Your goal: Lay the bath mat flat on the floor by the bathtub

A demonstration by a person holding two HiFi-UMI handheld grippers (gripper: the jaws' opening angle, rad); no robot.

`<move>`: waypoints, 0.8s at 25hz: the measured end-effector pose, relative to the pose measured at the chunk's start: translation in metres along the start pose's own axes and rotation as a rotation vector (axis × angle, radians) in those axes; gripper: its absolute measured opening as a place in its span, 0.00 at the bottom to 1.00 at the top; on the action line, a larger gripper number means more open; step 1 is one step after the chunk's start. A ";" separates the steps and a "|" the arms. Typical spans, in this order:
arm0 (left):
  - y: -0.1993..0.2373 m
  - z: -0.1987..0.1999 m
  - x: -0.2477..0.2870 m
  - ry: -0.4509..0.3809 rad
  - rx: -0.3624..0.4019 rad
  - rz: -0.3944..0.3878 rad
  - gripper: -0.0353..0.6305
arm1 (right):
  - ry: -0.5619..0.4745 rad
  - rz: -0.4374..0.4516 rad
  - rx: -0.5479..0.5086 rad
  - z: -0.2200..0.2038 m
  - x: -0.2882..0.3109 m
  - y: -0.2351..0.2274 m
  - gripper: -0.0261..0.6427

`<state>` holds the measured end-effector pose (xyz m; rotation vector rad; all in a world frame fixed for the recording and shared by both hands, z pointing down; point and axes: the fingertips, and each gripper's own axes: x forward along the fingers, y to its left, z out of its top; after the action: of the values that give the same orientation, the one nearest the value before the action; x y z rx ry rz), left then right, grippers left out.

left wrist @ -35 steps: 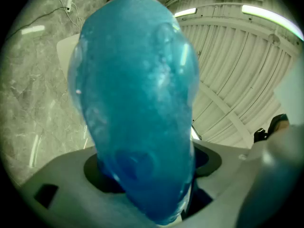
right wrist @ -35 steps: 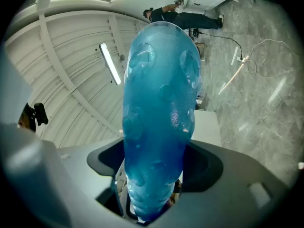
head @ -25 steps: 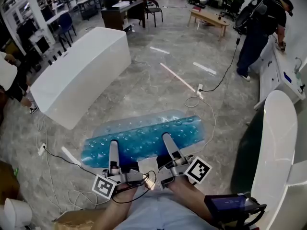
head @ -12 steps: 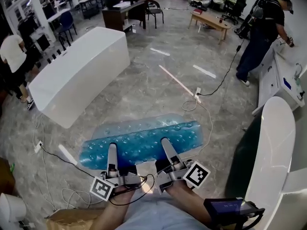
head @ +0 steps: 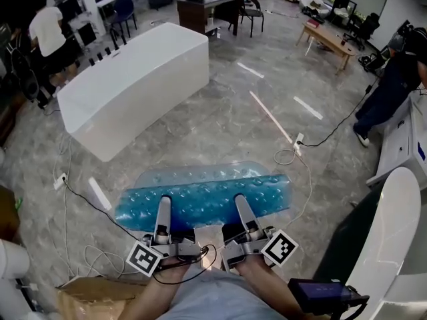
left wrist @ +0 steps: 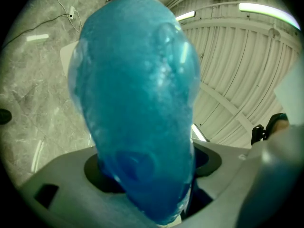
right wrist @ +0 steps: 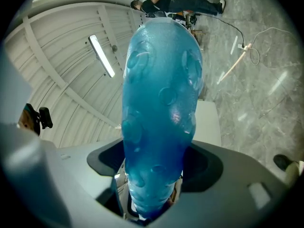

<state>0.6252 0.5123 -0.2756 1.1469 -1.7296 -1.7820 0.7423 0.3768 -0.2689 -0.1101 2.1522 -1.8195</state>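
Tongs, left (head: 163, 205): closed on the near long edge of the bath mat (head: 207, 195), towards its left end; in the left gripper view the blue material fills the gap between the jaws and runs out ahead of them

Tongs, right (head: 239, 203): likewise clamped on the same near edge, towards the right end; the right gripper view shows the mat pinched between the jaws, its bubbled texture plain

Bath mat: translucent blue, dimpled, spread wide between the two tongs and reaching away from the person. It is over the grey marbled floor (head: 227, 125). Whether its far edge touches the floor cannot be told. The near edge is raised, in both grips

Bathtub (head: 133, 79): white, long, freestanding, beyond the mat and to the left, well apart from it, bare floor between

Second tub (head: 387, 239): white rim at the right edge of the head view, to the right of the mat and not touching it

Other items: dark cable (head: 87, 202) trailing on the floor left of the mat; cardboard box (head: 87, 304) at lower left; a person (head: 393, 79) standing far right

Task status, as judged: the mat is opened out and lined up roughly with the tub's long side, so unfolding looks done. Not yet done: bringing it closer to the bathtub, lowering the near edge until the whole sheet lies flat, and opening both tongs. Placement is about midway
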 end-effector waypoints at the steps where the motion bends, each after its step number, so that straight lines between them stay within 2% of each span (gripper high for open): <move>1: 0.008 0.011 0.011 -0.002 0.000 0.002 0.58 | 0.004 -0.001 0.000 -0.003 0.017 -0.007 0.56; 6: 0.041 0.077 0.080 0.016 -0.001 0.002 0.58 | -0.007 0.002 0.005 -0.018 0.111 -0.029 0.56; 13: 0.057 0.165 0.163 0.033 0.008 -0.025 0.58 | -0.022 0.029 -0.003 -0.041 0.229 -0.034 0.56; 16: 0.066 0.187 0.187 0.030 0.000 -0.034 0.58 | -0.015 0.028 -0.017 -0.045 0.261 -0.039 0.56; 20: 0.085 0.192 0.206 0.038 -0.025 -0.021 0.58 | -0.026 0.011 -0.023 -0.039 0.282 -0.051 0.56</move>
<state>0.3355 0.4610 -0.2711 1.1849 -1.6749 -1.7779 0.4573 0.3303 -0.2685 -0.1257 2.1523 -1.7776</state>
